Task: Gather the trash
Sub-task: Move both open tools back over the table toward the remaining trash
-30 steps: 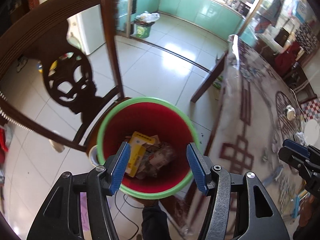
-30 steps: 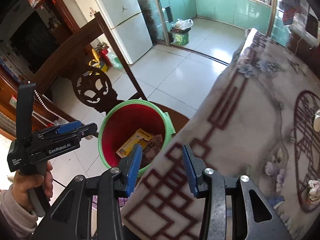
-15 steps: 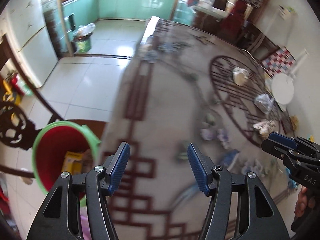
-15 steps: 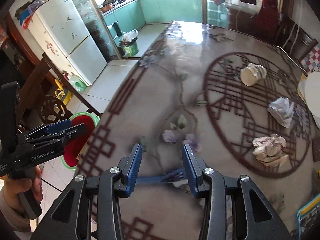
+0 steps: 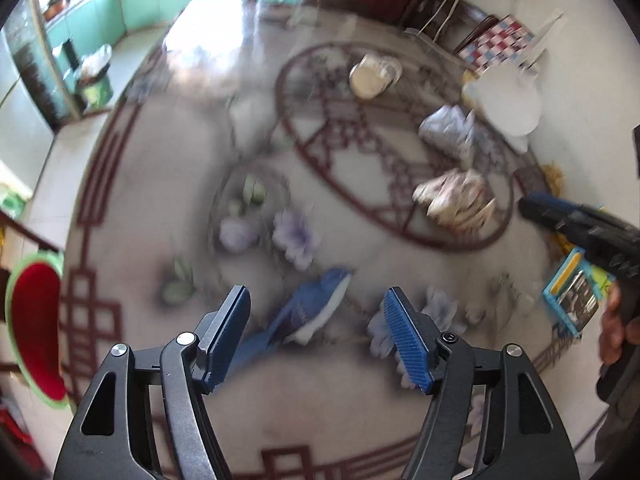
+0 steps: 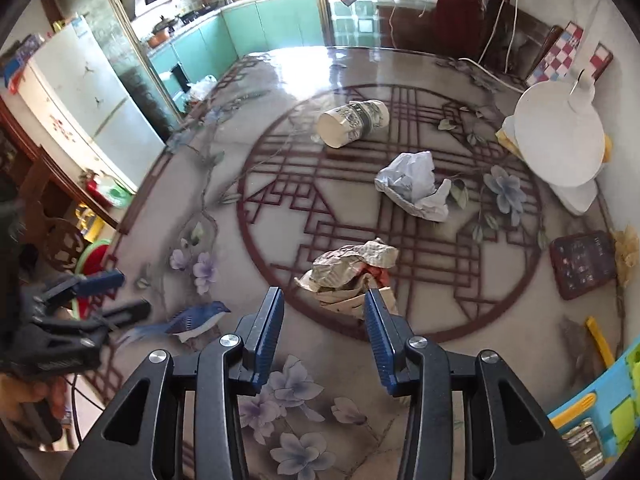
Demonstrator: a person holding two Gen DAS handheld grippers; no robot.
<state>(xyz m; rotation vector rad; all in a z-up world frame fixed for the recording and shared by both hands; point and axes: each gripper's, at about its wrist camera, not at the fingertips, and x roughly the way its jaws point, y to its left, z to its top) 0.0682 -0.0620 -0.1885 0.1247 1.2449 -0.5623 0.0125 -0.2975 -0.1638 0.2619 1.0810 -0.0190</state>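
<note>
Three pieces of trash lie on the patterned table: a crumpled newspaper wad (image 6: 352, 276) (image 5: 456, 198), a crumpled white paper (image 6: 414, 184) (image 5: 450, 134), and a tipped paper cup (image 6: 354, 122) (image 5: 374, 76). My right gripper (image 6: 324, 320) is open and empty, just short of the newspaper wad. My left gripper (image 5: 318, 328) is open and empty over the table, above a printed blue bird; it shows at the left of the right wrist view (image 6: 100, 296). The red bin with a green rim (image 5: 34, 328) stands off the table's left edge.
A white round lid or plate (image 6: 560, 140) sits at the far right. A dark phone-like slab (image 6: 582, 264) and a blue tray with bright items (image 6: 600, 408) lie at the right edge. A fridge (image 6: 80, 104) and wooden chair (image 6: 60, 236) stand left.
Both grippers swung right, from over the red bin to over the table. The bin moved to the far left of view and the trash came into view ahead.
</note>
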